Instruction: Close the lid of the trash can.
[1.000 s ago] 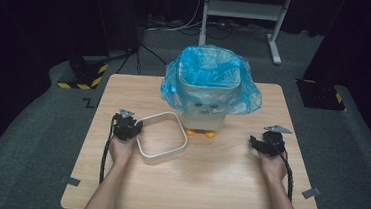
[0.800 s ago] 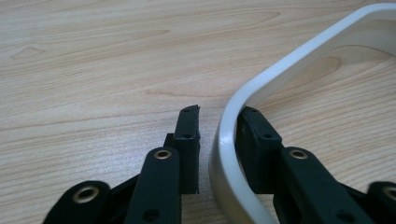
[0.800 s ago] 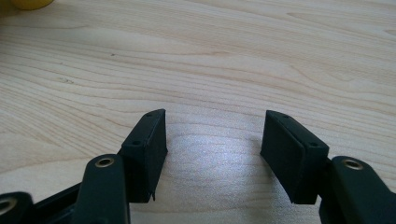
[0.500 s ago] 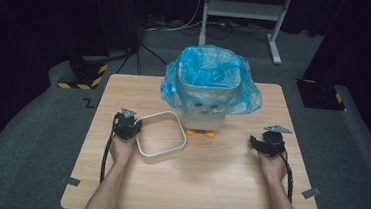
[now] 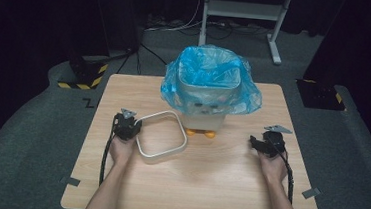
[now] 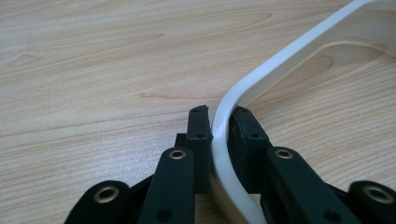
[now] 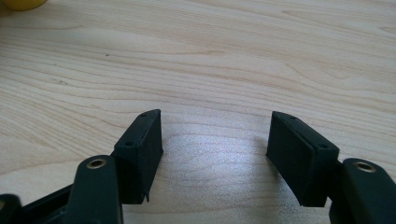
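Desk seen from above, with both gripper views. My left hand-held gripper [image 5: 132,126], near the desk's left edge, is clamped on the near-left corner of the white square retaining ring [image 5: 162,136]; in the left gripper view its jaws have just been closing, and the pads [image 6: 200,126] now press the ring's thin wall [image 6: 224,121] from both sides; I judge a corner grip was chosen because the bend gives the pads a firm purchase. The ring lies flat on the desk [image 5: 202,186], just beside the bin and apart from it, left of centre. The small white bin [image 5: 207,93] stands toward the far edge, a blue plastic bag [image 5: 242,96] draped loosely over its rim, presumably awaiting the ring to hold it; two small orange pieces [image 5: 199,133] show at its base. My right hand-held gripper [image 5: 259,143], near the right edge, holds nothing; its jaws stand wide apart over bare wood [image 7: 215,70], having just been opening, probably ready to steady the bin.
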The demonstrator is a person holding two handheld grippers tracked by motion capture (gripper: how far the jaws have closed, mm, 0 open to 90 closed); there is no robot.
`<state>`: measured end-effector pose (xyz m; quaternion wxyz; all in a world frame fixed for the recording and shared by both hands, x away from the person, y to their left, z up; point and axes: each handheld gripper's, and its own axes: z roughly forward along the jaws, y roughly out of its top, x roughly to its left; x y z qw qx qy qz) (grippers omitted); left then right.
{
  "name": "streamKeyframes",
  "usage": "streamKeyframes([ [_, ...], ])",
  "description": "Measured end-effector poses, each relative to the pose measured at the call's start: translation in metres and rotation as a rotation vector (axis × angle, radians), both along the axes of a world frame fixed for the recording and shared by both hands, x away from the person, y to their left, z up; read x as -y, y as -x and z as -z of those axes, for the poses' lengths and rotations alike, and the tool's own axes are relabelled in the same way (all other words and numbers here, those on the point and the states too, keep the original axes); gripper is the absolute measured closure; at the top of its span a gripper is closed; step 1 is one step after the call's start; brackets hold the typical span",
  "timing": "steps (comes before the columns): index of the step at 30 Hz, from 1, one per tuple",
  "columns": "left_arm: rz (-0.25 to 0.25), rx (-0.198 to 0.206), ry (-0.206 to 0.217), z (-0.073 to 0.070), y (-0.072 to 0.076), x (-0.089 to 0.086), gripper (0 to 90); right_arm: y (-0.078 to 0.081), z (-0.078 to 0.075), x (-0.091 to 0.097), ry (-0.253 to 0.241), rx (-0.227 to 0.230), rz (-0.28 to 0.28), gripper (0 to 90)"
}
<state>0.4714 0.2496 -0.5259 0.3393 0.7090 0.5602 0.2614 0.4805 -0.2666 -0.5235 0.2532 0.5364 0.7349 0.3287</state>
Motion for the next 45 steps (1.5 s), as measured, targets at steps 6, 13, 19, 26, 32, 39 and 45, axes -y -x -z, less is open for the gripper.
streamKeyframes([
  [6,0.006,0.000,0.018,0.000,0.003,-0.002,79.1,0.000,0.000,0.000,-0.002,-0.003,0.006,34.7],
  [13,-0.007,-0.012,0.040,-0.003,0.008,-0.007,80.2,0.000,0.000,0.000,0.000,-0.002,0.006,34.9],
  [19,0.003,-0.016,0.037,-0.007,0.011,-0.007,80.2,0.000,0.000,0.000,-0.001,-0.003,0.006,34.6],
  [26,0.030,-0.012,0.037,-0.016,0.016,-0.004,80.3,0.000,0.000,0.000,0.001,-0.001,0.005,34.2],
  [32,0.044,-0.003,0.053,-0.027,0.023,-0.004,80.4,0.000,0.000,0.000,-0.005,-0.004,0.007,34.2],
  [39,0.063,0.003,0.068,-0.040,0.032,-0.006,80.3,0.000,0.000,0.001,-0.004,-0.003,0.006,34.1],
  [45,0.087,-0.003,0.058,-0.053,0.038,-0.004,80.3,0.000,0.000,0.000,-0.003,-0.003,0.009,34.1],
])
